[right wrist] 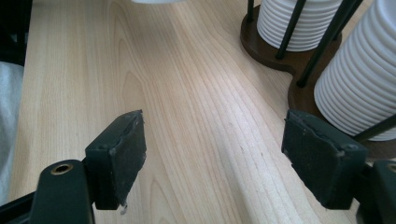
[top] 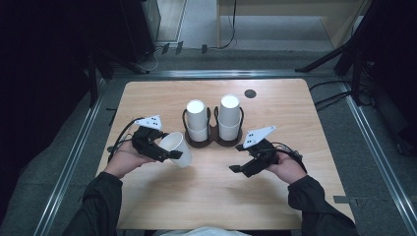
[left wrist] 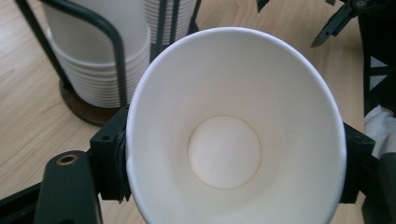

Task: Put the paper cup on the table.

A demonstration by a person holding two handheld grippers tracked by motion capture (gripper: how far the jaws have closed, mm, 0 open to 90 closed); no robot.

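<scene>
A single white paper cup (top: 176, 147) is tilted in my left gripper (top: 169, 153), at the table's left of centre, a little in front of the holder. In the left gripper view the cup (left wrist: 233, 140) faces me mouth first, pressed into an oval between both pads (left wrist: 109, 163). My right gripper (top: 237, 158) is right of centre, in front of the holder; its pads (right wrist: 119, 158) stand wide apart over bare wood with nothing between them. A dark wire cup holder (top: 212, 138) at the middle carries two upside-down stacks of white cups (top: 197, 120).
A small black disc (top: 250, 93) lies near the table's far edge. The wooden table (top: 206, 196) has bare room in front of both hands. In the right gripper view the cup stacks (right wrist: 359, 88) stand close on the right. Dark stands and cables surround the table.
</scene>
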